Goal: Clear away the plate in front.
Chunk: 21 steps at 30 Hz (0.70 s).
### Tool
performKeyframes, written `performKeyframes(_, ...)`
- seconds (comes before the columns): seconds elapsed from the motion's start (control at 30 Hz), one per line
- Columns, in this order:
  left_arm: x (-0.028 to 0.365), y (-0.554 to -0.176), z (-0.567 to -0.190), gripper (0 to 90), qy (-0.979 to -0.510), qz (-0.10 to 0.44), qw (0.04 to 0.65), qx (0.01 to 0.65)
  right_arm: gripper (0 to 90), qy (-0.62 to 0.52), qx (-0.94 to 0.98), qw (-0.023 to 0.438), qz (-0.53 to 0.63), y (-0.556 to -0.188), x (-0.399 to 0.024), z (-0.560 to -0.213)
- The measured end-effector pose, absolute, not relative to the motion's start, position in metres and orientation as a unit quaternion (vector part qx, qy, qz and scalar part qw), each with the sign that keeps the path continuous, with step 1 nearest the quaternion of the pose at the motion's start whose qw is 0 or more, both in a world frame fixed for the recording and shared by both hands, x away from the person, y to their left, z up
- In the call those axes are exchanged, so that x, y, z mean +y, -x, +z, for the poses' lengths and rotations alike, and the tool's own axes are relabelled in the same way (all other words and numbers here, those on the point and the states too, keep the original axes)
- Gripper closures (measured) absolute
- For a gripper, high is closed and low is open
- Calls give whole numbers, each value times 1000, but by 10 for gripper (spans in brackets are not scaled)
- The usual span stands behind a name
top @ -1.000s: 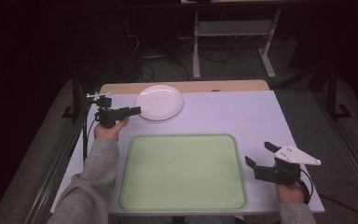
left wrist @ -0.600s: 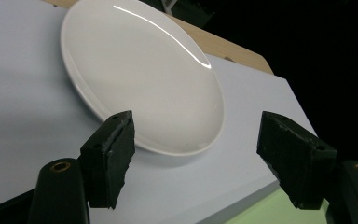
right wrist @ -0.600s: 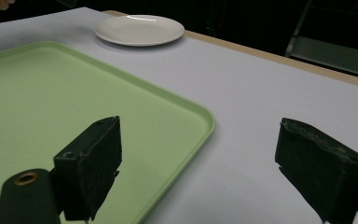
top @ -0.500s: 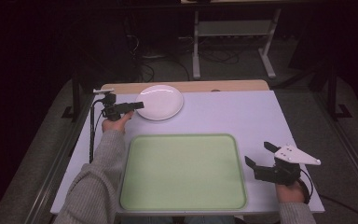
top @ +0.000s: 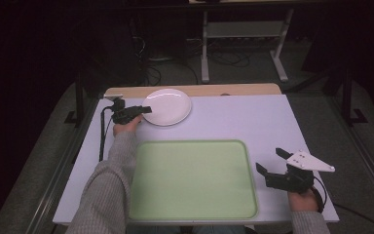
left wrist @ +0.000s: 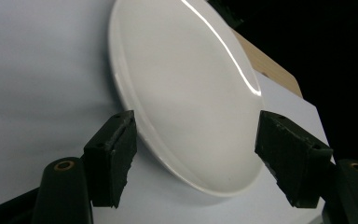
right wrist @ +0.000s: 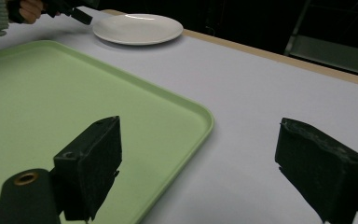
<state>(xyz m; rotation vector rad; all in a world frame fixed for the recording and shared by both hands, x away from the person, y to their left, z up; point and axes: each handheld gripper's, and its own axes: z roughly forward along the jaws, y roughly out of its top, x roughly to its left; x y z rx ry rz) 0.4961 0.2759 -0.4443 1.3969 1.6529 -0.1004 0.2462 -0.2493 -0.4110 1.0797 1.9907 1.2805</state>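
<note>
A white plate (top: 166, 106) lies at the back left of the table, empty. My left gripper (top: 146, 109) reaches in level at its left rim. In the left gripper view the plate's near edge (left wrist: 191, 93) sits between the two jaws, which have just been closing a little; the left gripper (left wrist: 196, 123) is open, and neither pad presses on the rim. A green tray (top: 190, 180) lies empty at the front centre. To its right my right gripper (top: 269, 159) hovers open over bare table, and the right gripper view shows nothing between the jaws of the right gripper (right wrist: 200, 128).
The white table (top: 272, 122) ends in a wooden strip (top: 224, 89) behind the plate. Beyond it, a metal stand (top: 243, 29) and cables are on the dark floor. In the right gripper view the tray's corner (right wrist: 186, 116) lies just ahead, with the plate (right wrist: 137, 28) far off.
My left gripper has moved right and down to the plate's left rim, its jaws now around the edge. The right gripper has stayed still.
</note>
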Motion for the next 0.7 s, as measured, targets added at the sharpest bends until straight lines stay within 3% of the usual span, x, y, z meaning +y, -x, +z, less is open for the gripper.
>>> performKeyframes(0.23,275,-501,-459,304,-549,-61,463,693,136,-402,735,266,477,-245,-251,-411)
performKeyframes(0.43,274,-506,-462,379,-516,-87,470,710,136,-402,733,271,478,-245,-251,-410)
performKeyframes(0.7,271,-507,-466,370,-480,-102,488,722,137,-398,735,269,478,-245,-250,-410)
